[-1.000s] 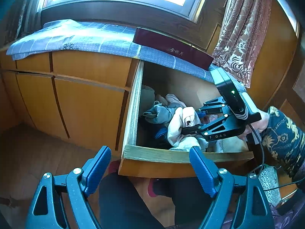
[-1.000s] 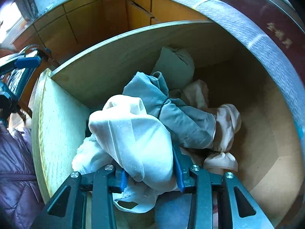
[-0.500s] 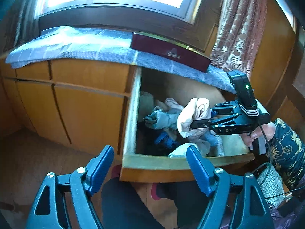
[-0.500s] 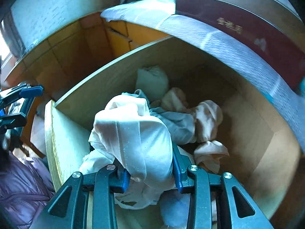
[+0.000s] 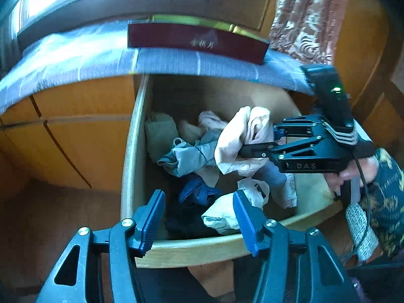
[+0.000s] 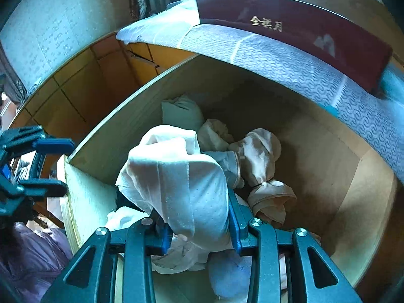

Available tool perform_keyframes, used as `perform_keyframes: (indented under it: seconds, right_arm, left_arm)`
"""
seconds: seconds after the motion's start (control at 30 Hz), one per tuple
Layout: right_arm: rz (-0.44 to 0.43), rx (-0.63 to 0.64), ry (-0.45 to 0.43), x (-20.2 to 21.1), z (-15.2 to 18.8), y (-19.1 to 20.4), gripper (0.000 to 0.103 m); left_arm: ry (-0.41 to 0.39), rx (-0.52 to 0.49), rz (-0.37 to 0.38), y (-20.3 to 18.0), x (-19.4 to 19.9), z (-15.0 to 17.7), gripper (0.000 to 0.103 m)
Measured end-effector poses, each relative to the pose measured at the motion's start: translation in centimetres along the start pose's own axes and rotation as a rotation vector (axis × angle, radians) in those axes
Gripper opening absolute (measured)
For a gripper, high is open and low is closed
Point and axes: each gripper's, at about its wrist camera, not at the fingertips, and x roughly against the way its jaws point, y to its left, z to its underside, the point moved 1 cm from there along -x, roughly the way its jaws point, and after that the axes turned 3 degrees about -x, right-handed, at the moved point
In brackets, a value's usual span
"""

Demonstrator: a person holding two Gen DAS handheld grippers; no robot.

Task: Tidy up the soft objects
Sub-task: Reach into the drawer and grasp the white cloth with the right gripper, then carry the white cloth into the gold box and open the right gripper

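An open wooden drawer (image 5: pixel 131 151) holds a heap of soft clothes: a grey-blue garment (image 5: pixel 186 154), a dark blue one (image 5: pixel 197 194), pale pink pieces (image 6: pixel 262 151) and a white piece (image 5: pixel 222 214). My right gripper (image 6: pixel 199 217) is shut on a cream-white garment (image 6: pixel 181 176) and holds it lifted above the heap; it also shows in the left wrist view (image 5: pixel 242 136). My left gripper (image 5: pixel 199 217) is open and empty, just in front of the drawer's front edge (image 5: pixel 202 250).
A dark red box (image 5: pixel 197 41) lies on a grey checked cloth (image 5: pixel 75 60) on the cabinet top above the drawer. Closed wooden cabinet doors (image 5: pixel 75 131) stand to the left. A patterned curtain (image 5: pixel 305 15) hangs at the back right.
My right gripper has lifted the cream-white garment up out of the heap. My left gripper has moved closer to the drawer front.
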Motion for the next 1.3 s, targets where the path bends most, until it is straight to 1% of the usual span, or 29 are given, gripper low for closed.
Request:
perform_keyframes:
  seconds: [0.07,0.13,0.17,0.2,0.27,0.3,0.4,0.43,0.5,0.53,0.57,0.6,0.63,0.7,0.77,0.9,0.97,1.0,1.2,1.3]
  right_arm:
    - [-0.001,-0.017,-0.005,0.3,-0.1,-0.5,0.036]
    - [-0.005,-0.025,-0.010,0.5,0.1,-0.7,0.036]
    - [-0.005,-0.029,-0.011,0.8,0.0,-0.8,0.036]
    - [-0.005,-0.035,-0.012,0.9,0.0,-0.9,0.036]
    - [-0.012,-0.044,-0.013,0.7,-0.1,-1.1,0.036]
    - [-0.011,-0.048,-0.014,0.9,-0.1,-1.3,0.036]
    - [-0.022,-0.062,-0.017,1.1,-0.1,-1.6,0.036]
    - [-0.026,-0.065,-0.019,1.1,0.0,-1.8,0.036]
    - [-0.025,-0.076,-0.022,1.2,0.0,-2.1,0.036]
    - [-0.030,-0.082,-0.024,1.1,-0.1,-2.2,0.036]
    - [-0.032,-0.093,-0.026,1.1,-0.1,-2.4,0.036]
    - [-0.033,-0.098,-0.029,1.1,-0.1,-2.6,0.036]
    - [-0.037,-0.103,-0.029,1.1,-0.1,-2.7,0.036]
    - [-0.036,-0.108,-0.030,1.2,-0.1,-2.9,0.036]
    - [-0.035,-0.102,-0.028,1.1,-0.1,-2.8,0.036]
    - [-0.032,-0.111,-0.029,0.8,-0.3,-2.7,0.036]
    - [-0.033,-0.125,-0.037,1.0,-0.3,-3.0,0.036]
    - [-0.032,-0.134,-0.040,1.0,-0.3,-3.2,0.036]
    - [-0.020,-0.179,-0.073,2.2,0.1,-3.5,0.035]
    - [-0.018,-0.215,-0.097,3.0,0.2,-3.7,0.034]
  left_arm:
    - [0.045,0.030,-0.043,-0.4,-1.2,-0.3,0.056]
    - [0.073,0.050,-0.053,-0.6,-2.2,-0.5,0.056]
    - [0.086,0.057,-0.078,-0.7,-2.7,-0.5,0.055]
    - [0.097,0.064,-0.089,-0.8,-3.3,-0.4,0.050]
    - [0.136,0.064,-0.103,-1.0,-4.8,-0.2,0.047]
    - [0.149,0.072,-0.107,-0.9,-5.4,-0.1,0.043]
    - [0.183,0.096,-0.112,-0.9,-7.3,-0.2,0.041]
    - [0.194,0.089,-0.119,-1.0,-7.8,-0.2,0.039]
    - [0.212,0.076,-0.132,-1.3,-8.8,-0.2,0.038]
    - [0.217,0.067,-0.139,-1.4,-9.2,-0.2,0.036]
    - [0.230,0.073,-0.142,-1.3,-9.7,0.0,0.032]
    - [0.234,0.072,-0.139,-1.3,-9.8,-0.1,0.030]
    - [0.237,0.071,-0.138,-1.3,-9.9,-0.2,0.030]
    - [0.282,0.043,-0.133,-1.6,-10.5,-0.3,0.029]
    - [0.304,0.035,-0.136,-1.6,-11.1,-0.6,0.028]
    - [0.338,0.029,-0.125,-1.9,-12.3,-1.1,0.021]
    - [0.344,0.046,-0.117,-1.6,-12.5,-1.3,0.019]
    - [0.350,0.035,-0.119,-1.7,-12.7,-1.3,0.018]
    - [0.359,0.039,-0.112,-1.8,-13.2,-1.4,0.016]
    - [0.363,0.035,-0.108,-1.3,-13.3,-1.7,0.016]
